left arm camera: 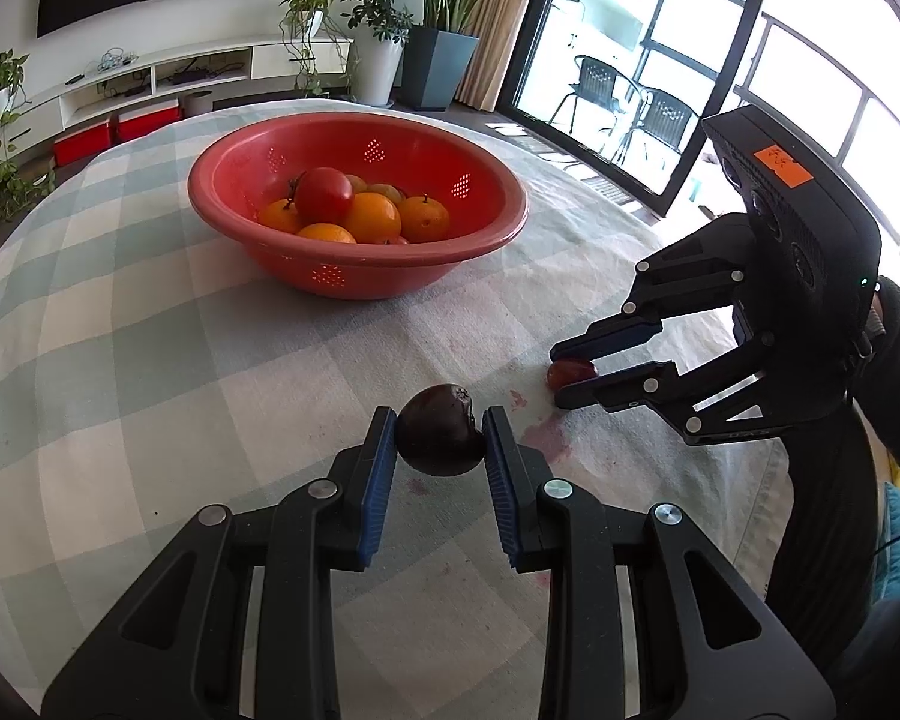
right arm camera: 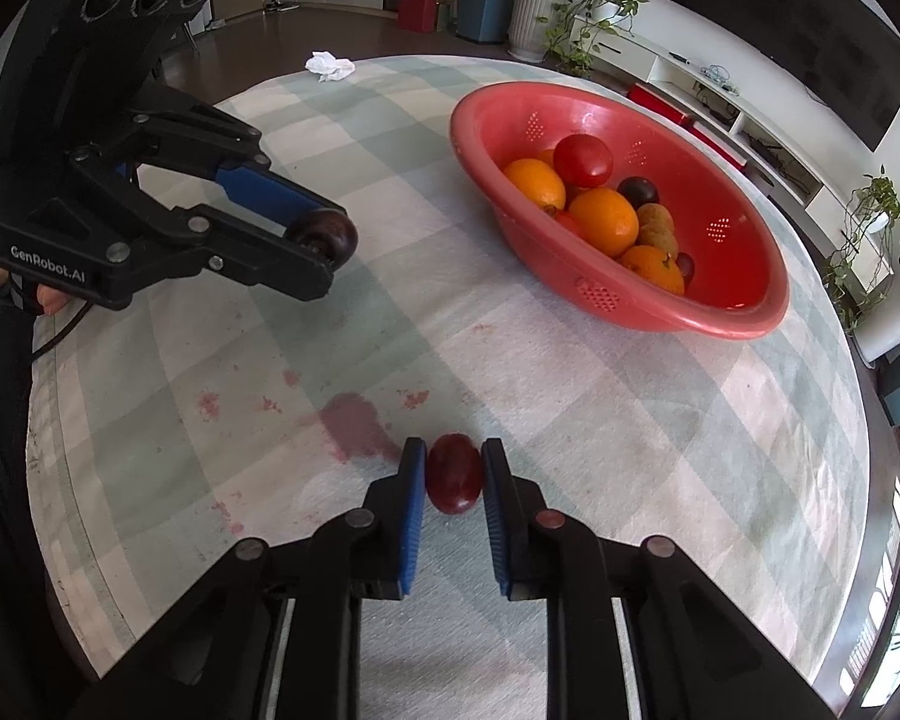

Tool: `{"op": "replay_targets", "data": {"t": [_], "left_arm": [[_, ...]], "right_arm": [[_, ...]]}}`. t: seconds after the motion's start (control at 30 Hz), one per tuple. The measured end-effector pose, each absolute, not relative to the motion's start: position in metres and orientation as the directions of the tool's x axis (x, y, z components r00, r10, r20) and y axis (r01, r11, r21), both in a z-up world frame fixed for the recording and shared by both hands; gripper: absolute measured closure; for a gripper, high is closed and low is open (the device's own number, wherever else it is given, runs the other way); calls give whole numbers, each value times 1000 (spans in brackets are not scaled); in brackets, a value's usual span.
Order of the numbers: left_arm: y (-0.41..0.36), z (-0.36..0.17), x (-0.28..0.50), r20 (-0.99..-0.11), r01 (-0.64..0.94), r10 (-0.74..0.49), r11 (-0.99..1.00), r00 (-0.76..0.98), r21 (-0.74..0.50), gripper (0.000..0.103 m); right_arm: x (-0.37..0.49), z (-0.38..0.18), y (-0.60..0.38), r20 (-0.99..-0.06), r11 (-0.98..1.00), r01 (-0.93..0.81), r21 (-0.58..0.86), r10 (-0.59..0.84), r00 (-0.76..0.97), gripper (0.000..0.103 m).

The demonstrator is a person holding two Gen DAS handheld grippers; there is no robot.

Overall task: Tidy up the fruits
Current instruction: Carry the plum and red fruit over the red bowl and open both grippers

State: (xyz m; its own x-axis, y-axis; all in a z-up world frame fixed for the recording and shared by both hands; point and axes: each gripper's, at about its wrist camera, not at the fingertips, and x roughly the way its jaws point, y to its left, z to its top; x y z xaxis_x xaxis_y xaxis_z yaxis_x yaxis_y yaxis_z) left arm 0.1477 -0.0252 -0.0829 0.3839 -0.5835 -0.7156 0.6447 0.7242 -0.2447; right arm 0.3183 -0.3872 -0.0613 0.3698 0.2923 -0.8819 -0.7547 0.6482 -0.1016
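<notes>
My left gripper (left arm camera: 441,435) is shut on a dark purple plum (left arm camera: 442,439) and holds it above the cloth; it also shows in the right wrist view (right arm camera: 324,246). My right gripper (right arm camera: 453,474) is shut on a small red oval fruit (right arm camera: 454,473) low at the table; it shows in the left wrist view (left arm camera: 561,375) with the fruit (left arm camera: 570,371) between its fingers. A red perforated bowl (left arm camera: 240,147) (right arm camera: 732,324) stands beyond, holding several oranges (left arm camera: 373,215), a red tomato (left arm camera: 324,193), dark plums and a kiwi (right arm camera: 657,222).
The round table wears a green-white checked cloth (right arm camera: 630,438) with reddish juice stains (right arm camera: 354,420) near the front. A crumpled white tissue (right arm camera: 329,66) lies at its far edge. Potted plants, a TV cabinet and glass doors surround the table.
</notes>
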Motion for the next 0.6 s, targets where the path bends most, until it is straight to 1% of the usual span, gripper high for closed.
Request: {"op": "replay_targets", "data": {"t": [0.2, 0.43, 0.6], "left_arm": [[-21, -71, 145, -688, 646, -599, 723, 410, -244, 76], [-14, -30, 160, -633, 636, -611, 736, 475, -232, 76], [-23, -7, 196, -642, 621, -568, 764, 515, -178, 76]], "right_arm": [[313, -35, -398, -838, 674, -737, -41, 378, 393, 82], [330, 12, -409, -751, 722, -691, 29, 472, 462, 82], [369, 31, -412, -716, 804, -593, 45, 440, 542, 82]]}}
